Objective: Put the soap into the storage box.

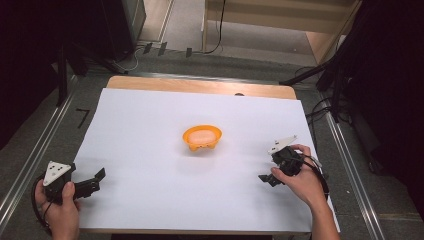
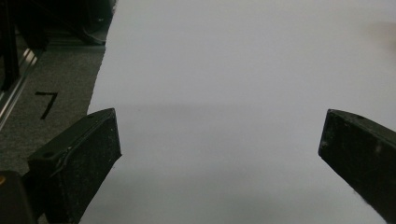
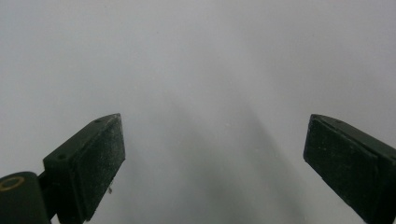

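1. Orange bowl (image 1: 202,137) sits mid-sheet, upright, pale pinkish content inside, too small to identify.
2. White sheet (image 1: 150,130) covers most of wooden table (image 1: 200,85); bare wood strip at far edge.
3. Left gripper (image 1: 95,181) near bottom-left corner of sheet, held in left hand (image 1: 59,207), jaws apart, nothing between; points toward sheet centre.
4. In left gripper view, left gripper (image 2: 219,140) gaping wide over bare sheet (image 2: 233,70); grey floor (image 2: 56,93) with black mark beyond sheet edge.
5. Right gripper (image 1: 270,179) near right edge of sheet, held in right hand (image 1: 297,182), tilted down toward sheet.
6. In right gripper view, right gripper (image 3: 215,144) spread wide, empty, close above plain sheet (image 3: 196,56), shadow below.
7. Bowl well apart from both grippers, roughly between them and farther up the sheet; neither touching it.
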`<state>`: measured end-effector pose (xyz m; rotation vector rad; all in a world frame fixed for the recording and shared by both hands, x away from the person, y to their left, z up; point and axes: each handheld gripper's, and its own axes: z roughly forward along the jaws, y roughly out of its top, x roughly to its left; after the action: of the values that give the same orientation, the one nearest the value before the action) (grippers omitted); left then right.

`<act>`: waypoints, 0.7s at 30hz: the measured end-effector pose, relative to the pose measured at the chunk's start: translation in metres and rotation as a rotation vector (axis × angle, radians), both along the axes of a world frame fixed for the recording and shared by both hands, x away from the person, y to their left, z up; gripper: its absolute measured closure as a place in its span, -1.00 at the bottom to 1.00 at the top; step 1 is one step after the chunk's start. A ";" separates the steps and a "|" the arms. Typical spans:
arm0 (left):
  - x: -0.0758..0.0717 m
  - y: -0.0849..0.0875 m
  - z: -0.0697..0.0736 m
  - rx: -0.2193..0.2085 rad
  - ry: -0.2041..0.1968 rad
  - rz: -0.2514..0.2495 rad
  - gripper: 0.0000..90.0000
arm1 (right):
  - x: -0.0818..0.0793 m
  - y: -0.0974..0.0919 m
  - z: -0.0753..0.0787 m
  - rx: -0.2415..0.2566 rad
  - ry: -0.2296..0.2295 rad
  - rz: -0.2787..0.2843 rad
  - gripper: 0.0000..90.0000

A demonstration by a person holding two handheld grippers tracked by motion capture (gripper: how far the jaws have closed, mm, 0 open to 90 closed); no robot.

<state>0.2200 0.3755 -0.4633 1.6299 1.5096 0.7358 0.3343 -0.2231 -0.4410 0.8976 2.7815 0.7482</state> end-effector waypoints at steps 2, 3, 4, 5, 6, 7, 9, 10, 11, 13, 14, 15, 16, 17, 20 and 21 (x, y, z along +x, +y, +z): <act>0.000 0.000 0.000 0.001 0.001 0.001 -1.00 | -0.004 -0.004 -0.001 0.016 -0.005 -0.009 -0.87; 0.000 0.000 0.000 0.002 0.001 0.001 -1.00 | -0.005 -0.007 -0.002 0.031 -0.009 -0.014 -0.87; 0.000 0.000 0.000 0.002 0.002 0.002 -1.00 | -0.007 -0.009 -0.003 0.041 -0.019 -0.017 -0.87; 0.000 0.000 0.000 0.003 0.002 0.001 -1.00 | -0.008 -0.012 -0.004 0.049 -0.020 -0.025 -0.87; 0.000 0.000 0.000 0.002 0.002 0.003 -1.00 | -0.010 -0.015 -0.005 0.061 -0.025 -0.030 -0.86; 0.000 0.000 0.000 0.002 0.001 0.003 -1.00 | -0.012 -0.017 -0.006 0.070 -0.031 -0.037 -0.85; 0.000 0.000 0.000 0.001 0.000 0.003 -1.00 | -0.015 -0.023 -0.008 0.092 -0.037 -0.052 -0.83; 0.000 -0.001 0.000 0.001 0.000 0.004 -1.00 | -0.017 -0.026 -0.009 0.105 -0.041 -0.056 -0.83; 0.000 -0.001 0.000 0.002 0.000 0.003 -1.00 | -0.019 -0.029 -0.010 0.119 -0.047 -0.063 -0.83; 0.000 -0.001 0.000 0.004 0.000 0.004 -1.00 | -0.023 -0.035 -0.012 0.145 -0.046 -0.074 -0.83; 0.000 -0.001 0.000 0.005 0.000 0.004 -1.00 | -0.025 -0.038 -0.014 0.153 -0.049 -0.084 -0.83; 0.000 -0.001 0.000 0.005 0.000 0.004 -1.00 | -0.026 -0.041 -0.015 0.155 -0.059 -0.094 -0.83; 0.000 -0.001 0.000 0.006 0.000 0.004 -1.00 | -0.028 -0.044 -0.017 0.159 -0.066 -0.105 -0.83; 0.000 -0.001 0.000 0.006 0.001 0.004 -1.00 | -0.030 -0.048 -0.018 0.170 -0.074 -0.116 -0.83; 0.000 -0.001 0.000 0.006 0.000 0.004 -1.00 | -0.036 -0.059 -0.021 0.215 -0.095 -0.143 -0.83; 0.000 -0.001 0.000 0.007 0.000 0.004 -1.00 | -0.038 -0.061 -0.021 0.224 -0.099 -0.149 -0.83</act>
<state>0.2202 0.3744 -0.4635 1.6321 1.5120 0.7439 0.2965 -0.2843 -0.4622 1.0602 2.5477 1.0622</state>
